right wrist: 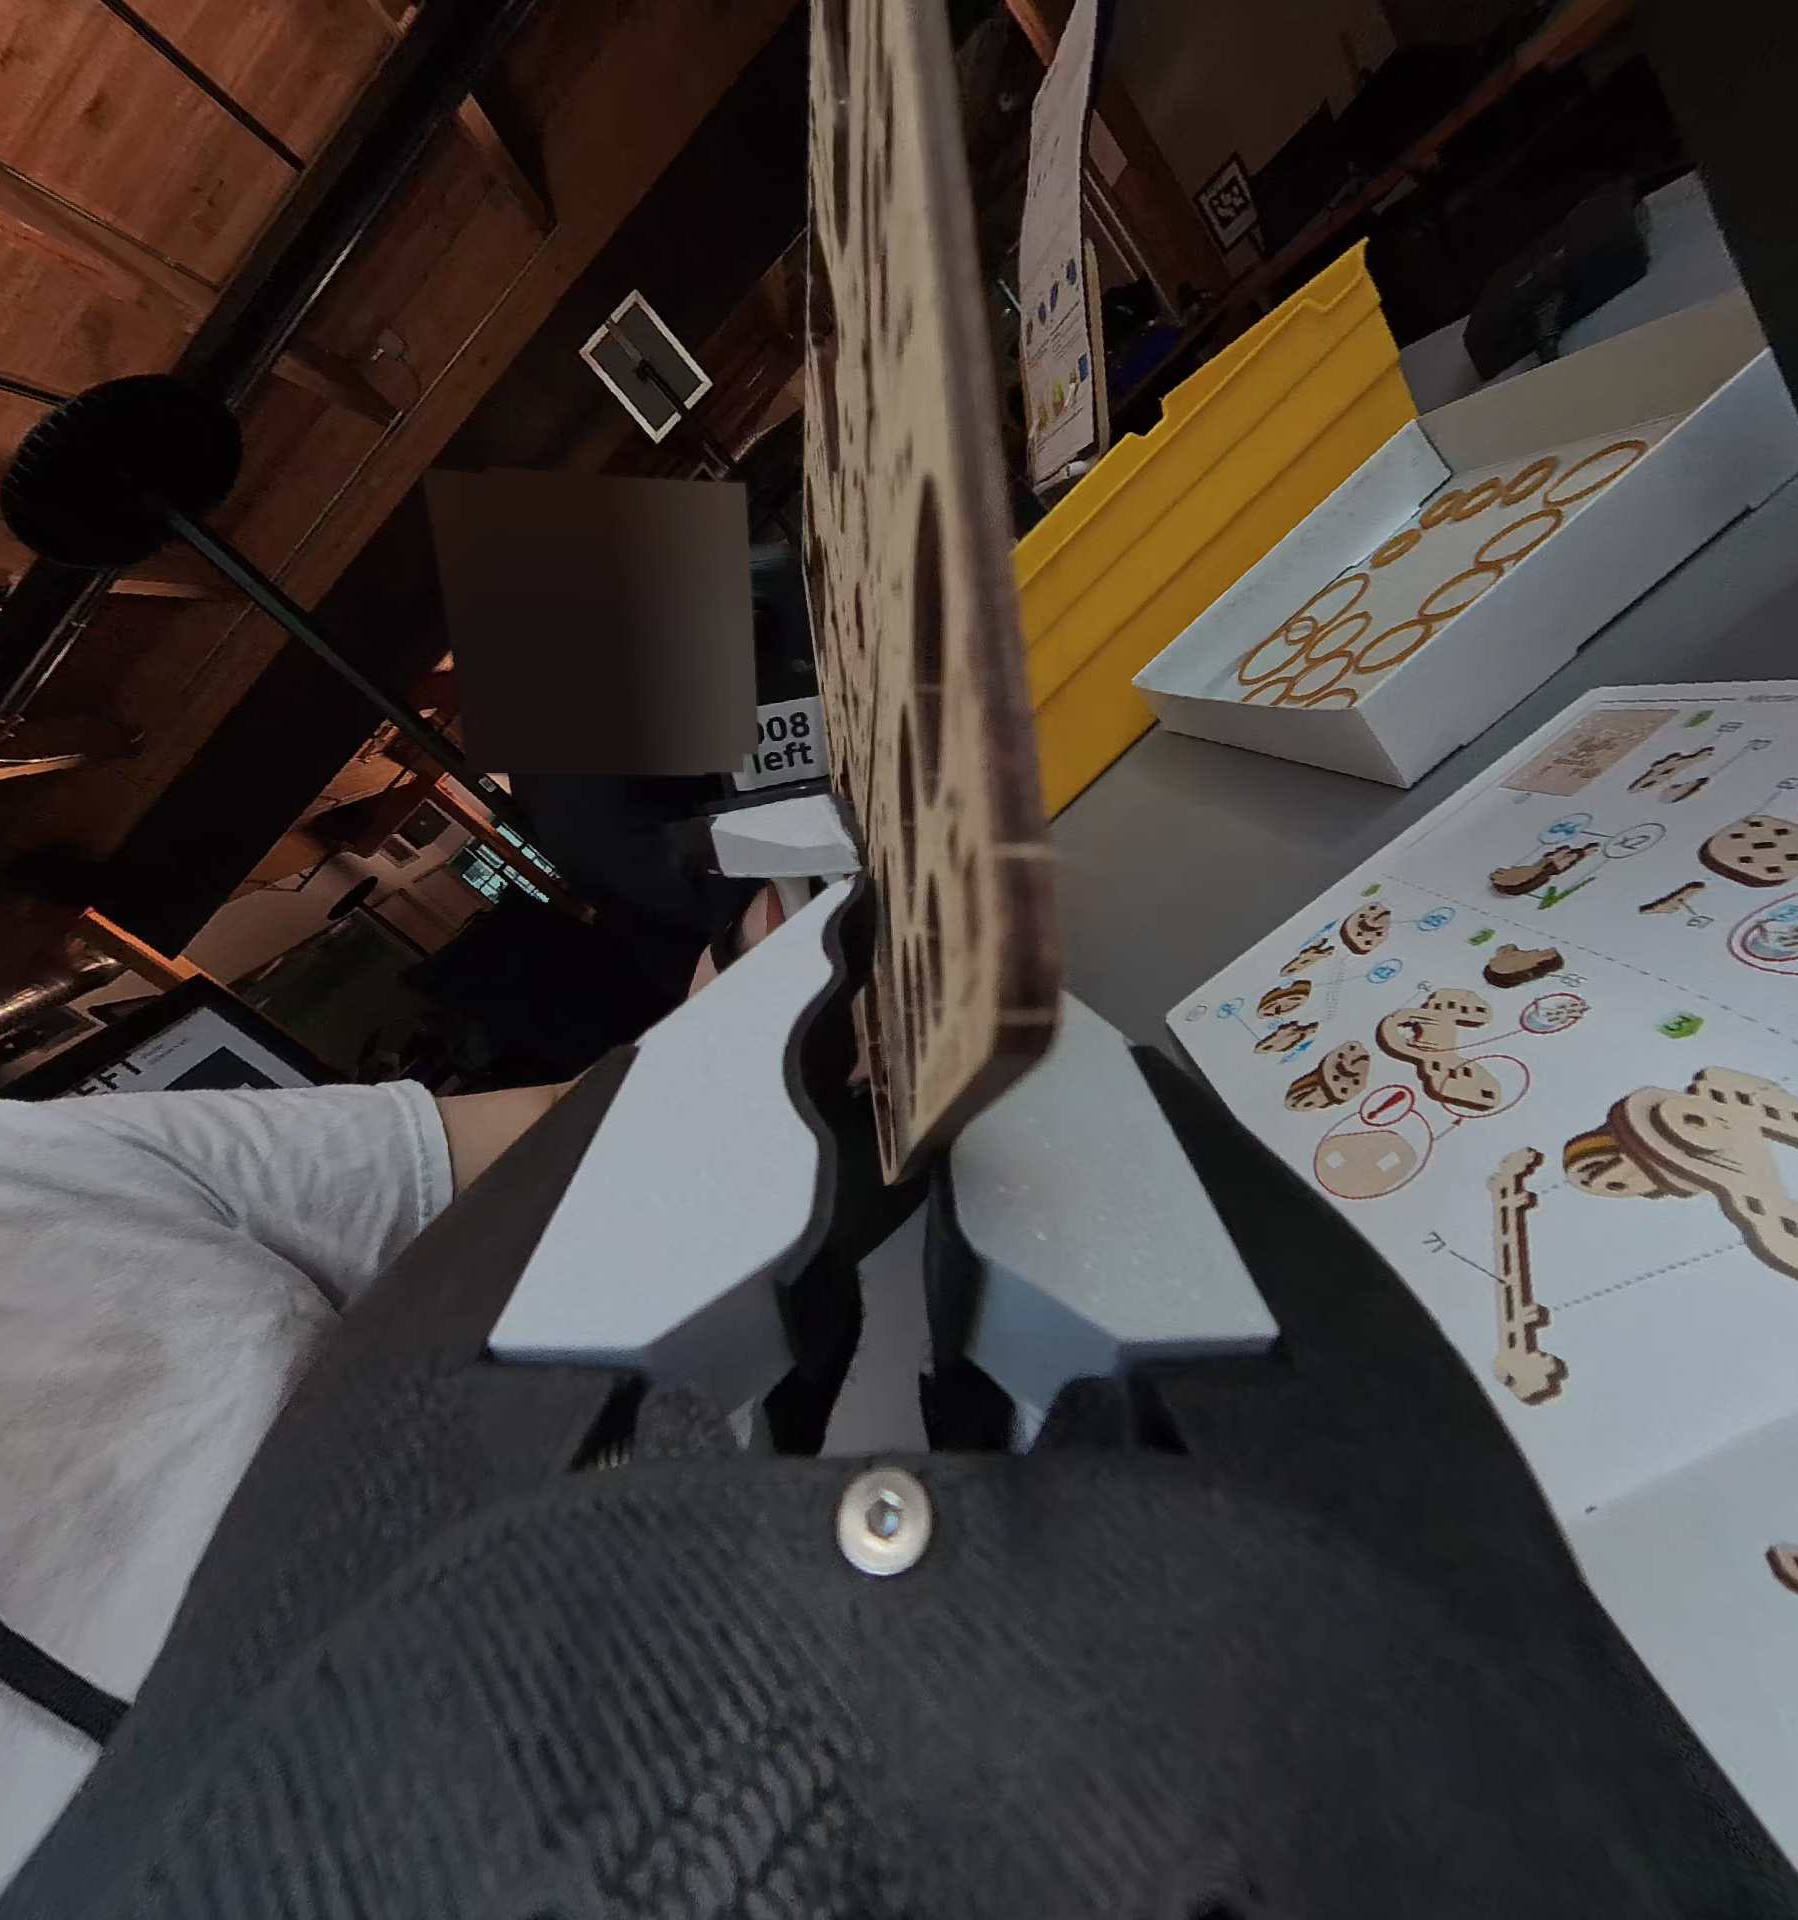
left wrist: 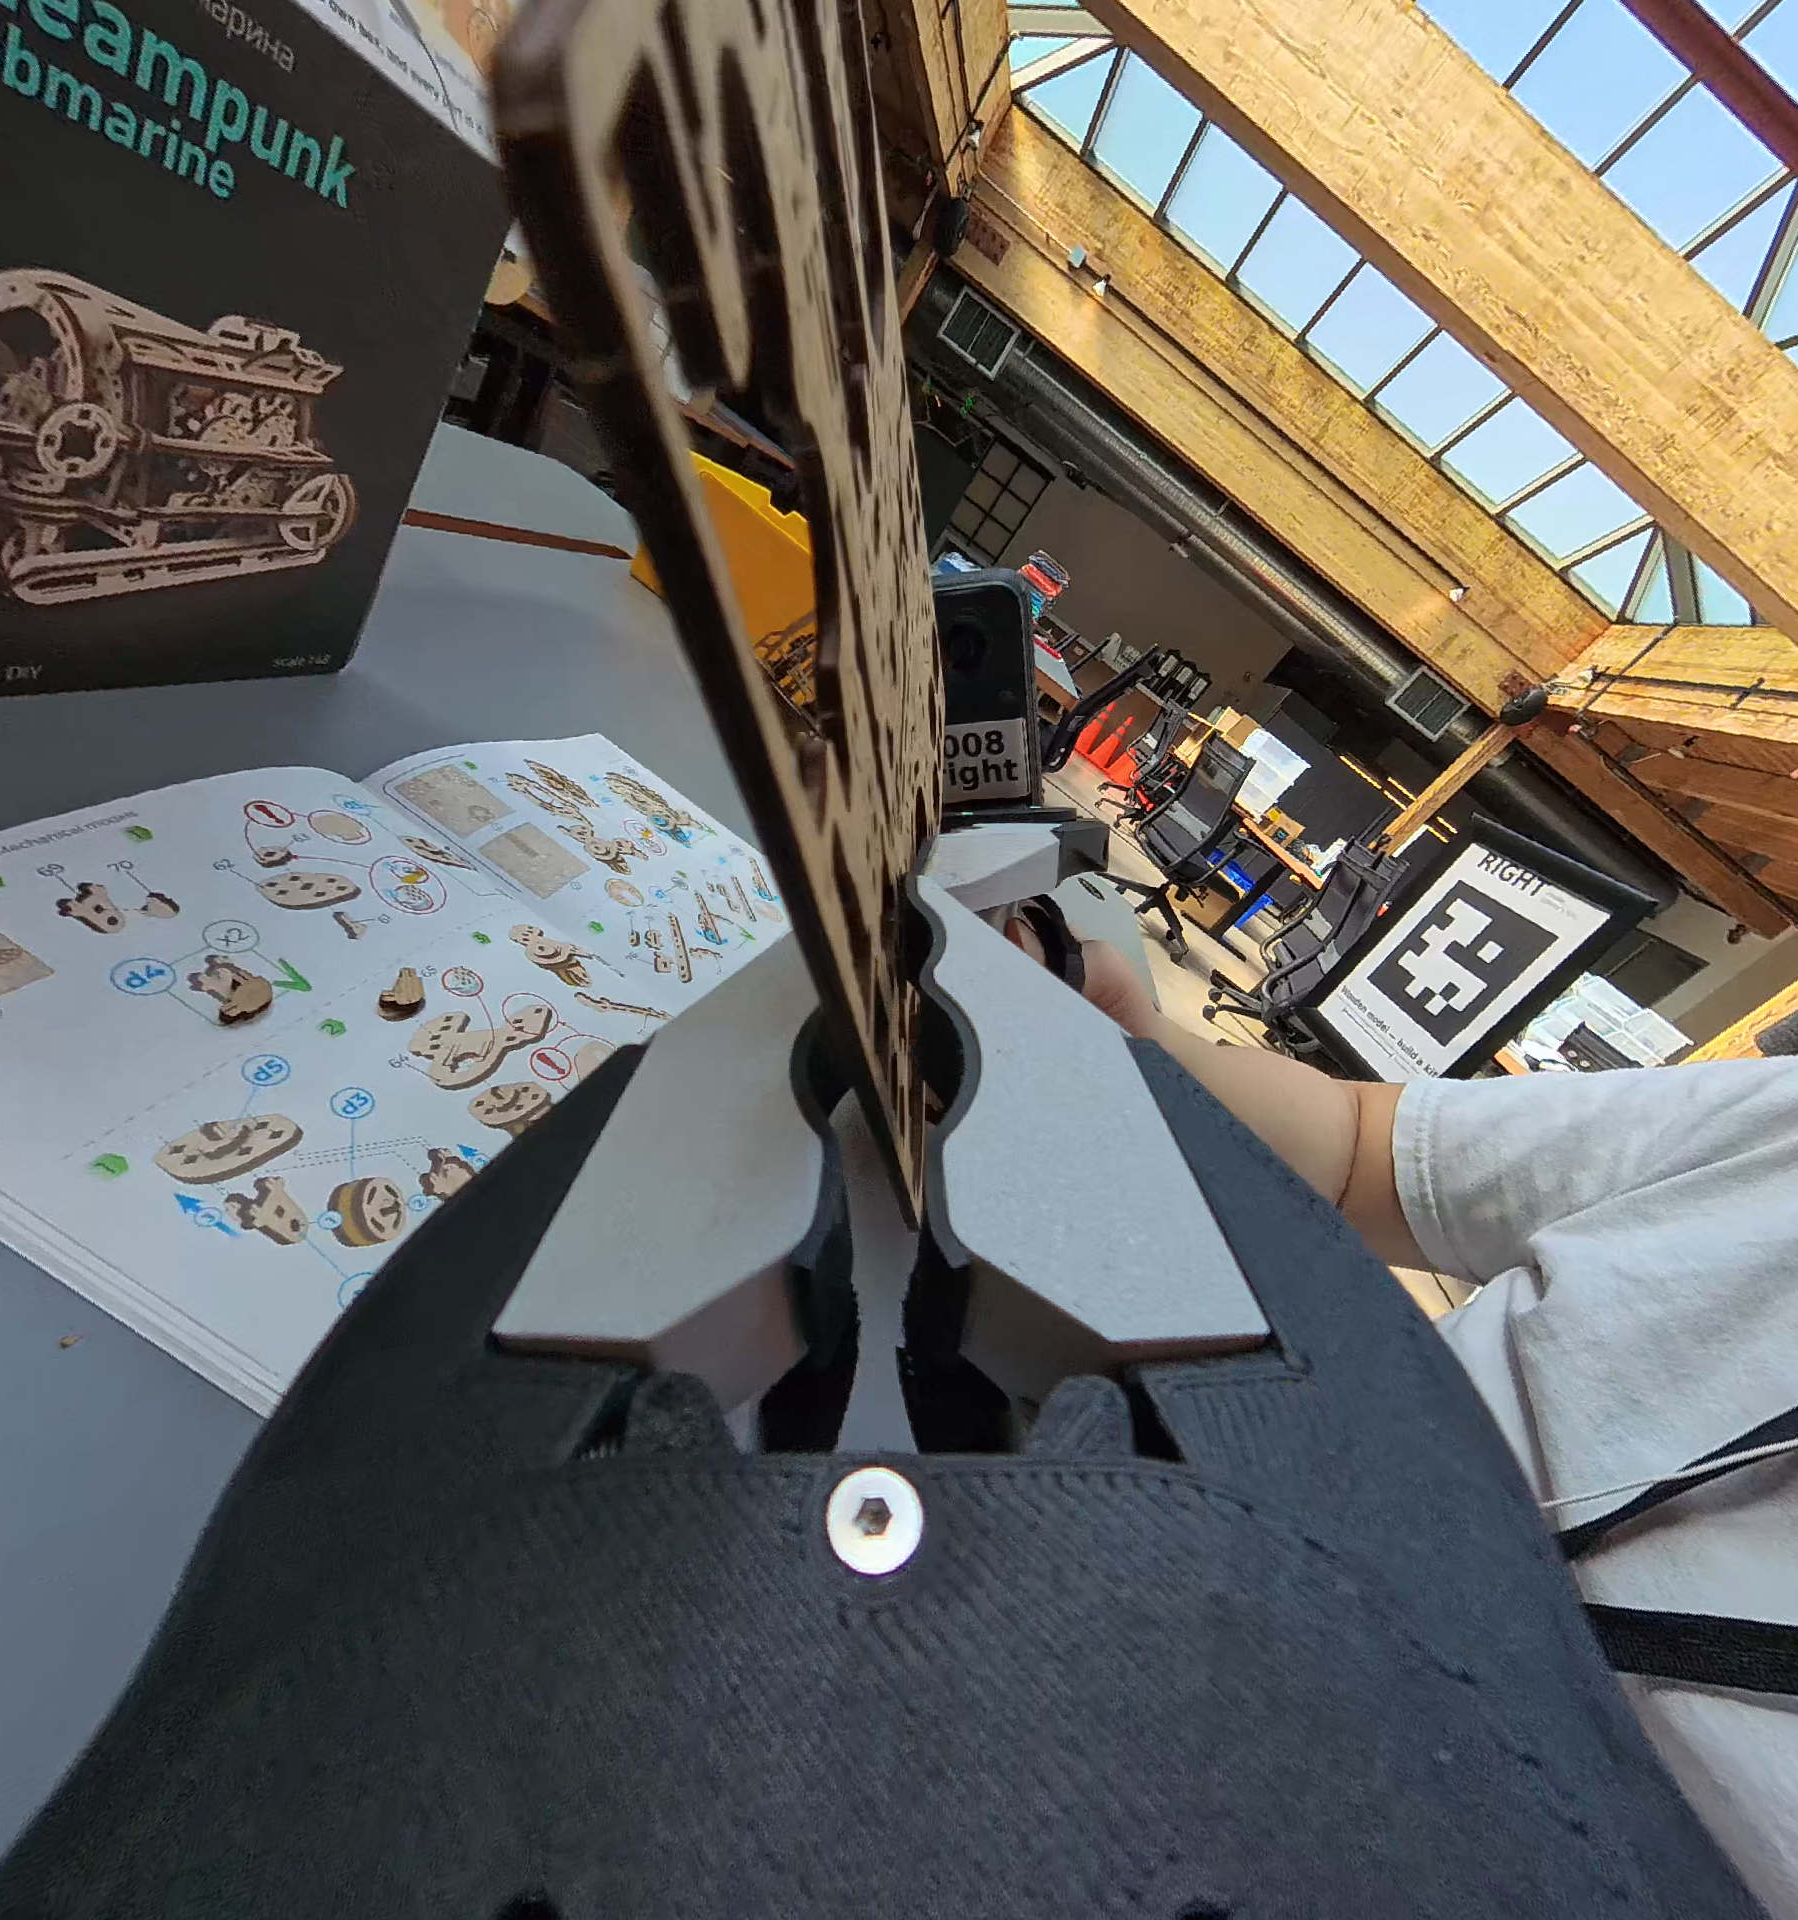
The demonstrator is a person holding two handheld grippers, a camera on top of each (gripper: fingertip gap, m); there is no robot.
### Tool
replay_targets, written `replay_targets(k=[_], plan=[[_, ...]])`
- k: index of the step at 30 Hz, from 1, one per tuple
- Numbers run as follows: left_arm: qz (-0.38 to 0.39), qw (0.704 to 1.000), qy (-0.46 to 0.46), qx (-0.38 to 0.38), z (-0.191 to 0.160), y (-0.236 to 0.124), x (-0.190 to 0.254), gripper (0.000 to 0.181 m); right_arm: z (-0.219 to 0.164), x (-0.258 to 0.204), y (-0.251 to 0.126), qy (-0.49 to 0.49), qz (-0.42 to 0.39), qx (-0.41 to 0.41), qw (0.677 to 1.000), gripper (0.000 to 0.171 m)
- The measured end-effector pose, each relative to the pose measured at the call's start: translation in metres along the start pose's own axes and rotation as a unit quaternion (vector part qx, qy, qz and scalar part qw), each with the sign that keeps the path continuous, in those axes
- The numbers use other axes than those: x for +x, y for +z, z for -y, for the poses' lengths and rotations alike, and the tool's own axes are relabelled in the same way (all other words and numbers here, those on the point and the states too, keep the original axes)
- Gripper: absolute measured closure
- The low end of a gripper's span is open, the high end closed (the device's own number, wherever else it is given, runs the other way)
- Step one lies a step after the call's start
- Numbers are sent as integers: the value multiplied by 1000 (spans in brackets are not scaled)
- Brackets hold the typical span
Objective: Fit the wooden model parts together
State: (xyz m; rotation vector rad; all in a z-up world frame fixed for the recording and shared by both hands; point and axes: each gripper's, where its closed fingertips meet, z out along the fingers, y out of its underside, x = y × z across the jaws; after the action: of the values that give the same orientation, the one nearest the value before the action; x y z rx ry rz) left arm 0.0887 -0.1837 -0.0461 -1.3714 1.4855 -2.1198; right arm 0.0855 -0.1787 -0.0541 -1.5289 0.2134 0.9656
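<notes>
Both grippers clamp the same thin laser-cut plywood parts sheet, brown-edged with many cut-out shapes, held on edge in the air above the grey table. Left gripper: grey fingers closed to a narrow gap on the sheet's lower edge. Right gripper: same, pinched on the sheet near a rounded corner. The right gripper also shows in the left view just behind the sheet, so the two grips appear to sit close together from opposite sides. Open white instruction booklet lies flat on the table below; dark model box stands behind it; white tray with loose wooden rings and yellow plastic bin sit further back. No single part looks freed yet, so likely an early stage. Risks: the sheet is thin and perforated, so twisting the two grips against each other could snap it or crack a part along its tabs; grip is only at the edge, so it could pivot or slip out; popped pieces may drop and scatter onto the booklet or off the table.
</notes>
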Motion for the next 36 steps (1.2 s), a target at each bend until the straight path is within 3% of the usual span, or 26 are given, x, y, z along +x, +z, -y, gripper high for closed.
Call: replay_targets(k=[7,27,31,33,36], plan=[[-6,1000,-2,10,3,-1,2,181,2,-1,-1,-23,1,1,1000,159],[23,1000,11,12,1,0,-2,181,-4,5,-4,-29,-16,-26,999,165],[11,1000,5,14,2,1,0,181,1,2,-4,4,9,-4,1000,163],[13,1000,2,14,1,1,-1,181,10,-2,-4,42,28,39,998,150],[12,1000,-10,15,1,0,-4,181,9,4,-2,54,15,42,998,160]])
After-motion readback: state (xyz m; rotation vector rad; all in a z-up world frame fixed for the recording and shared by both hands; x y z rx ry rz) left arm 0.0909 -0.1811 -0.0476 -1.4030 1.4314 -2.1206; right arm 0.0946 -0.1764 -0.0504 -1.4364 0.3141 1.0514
